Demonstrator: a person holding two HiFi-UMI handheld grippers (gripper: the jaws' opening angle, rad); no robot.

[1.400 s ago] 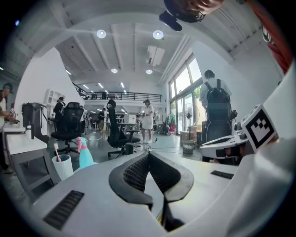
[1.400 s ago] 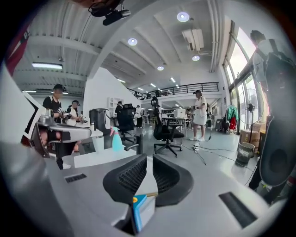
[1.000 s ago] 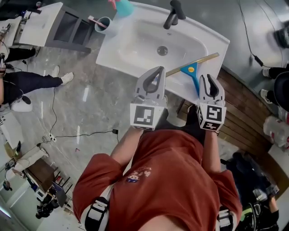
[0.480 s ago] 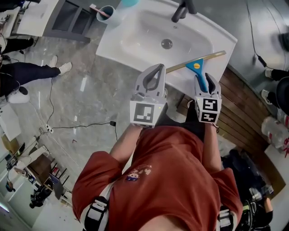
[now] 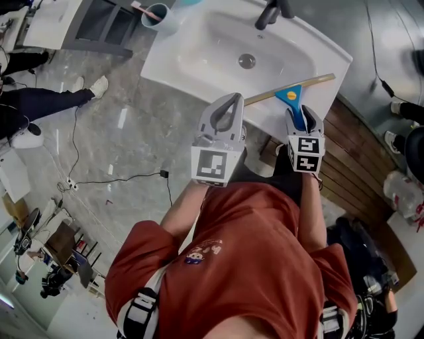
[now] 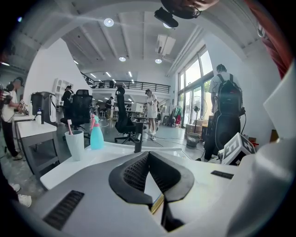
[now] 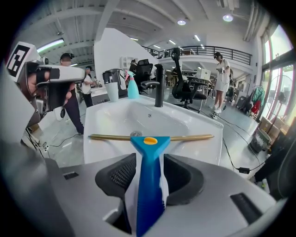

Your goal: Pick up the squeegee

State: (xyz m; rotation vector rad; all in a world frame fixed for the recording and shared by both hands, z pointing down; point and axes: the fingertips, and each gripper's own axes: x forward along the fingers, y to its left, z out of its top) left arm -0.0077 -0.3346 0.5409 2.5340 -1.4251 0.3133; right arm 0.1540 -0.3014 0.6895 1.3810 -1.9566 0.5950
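Note:
The squeegee (image 5: 292,97) has a blue handle, an orange button and a brass-coloured blade, and lies on the front right rim of the white sink (image 5: 173,74). My right gripper (image 5: 303,116) is tilted down over it. In the right gripper view the blue handle (image 7: 149,180) runs between the two black pads, with white gaps on both sides; the jaws are opening. My left gripper (image 5: 231,100) hovers at the sink's front edge, left of the squeegee, with its tips (image 6: 147,155) together and nothing between them.
A black faucet (image 5: 271,12) stands at the back of the basin, with a drain (image 5: 247,61) below it. A cup with a toothbrush (image 5: 154,14) and a teal spray bottle (image 7: 132,86) occupy the far left corner. Wooden slats (image 5: 361,172) lie at the right, and cables (image 5: 112,185) cross the floor.
My right gripper has come down and forward over the squeegee's handle, and its jaws have spread. The left gripper has sunk slightly and stays shut.

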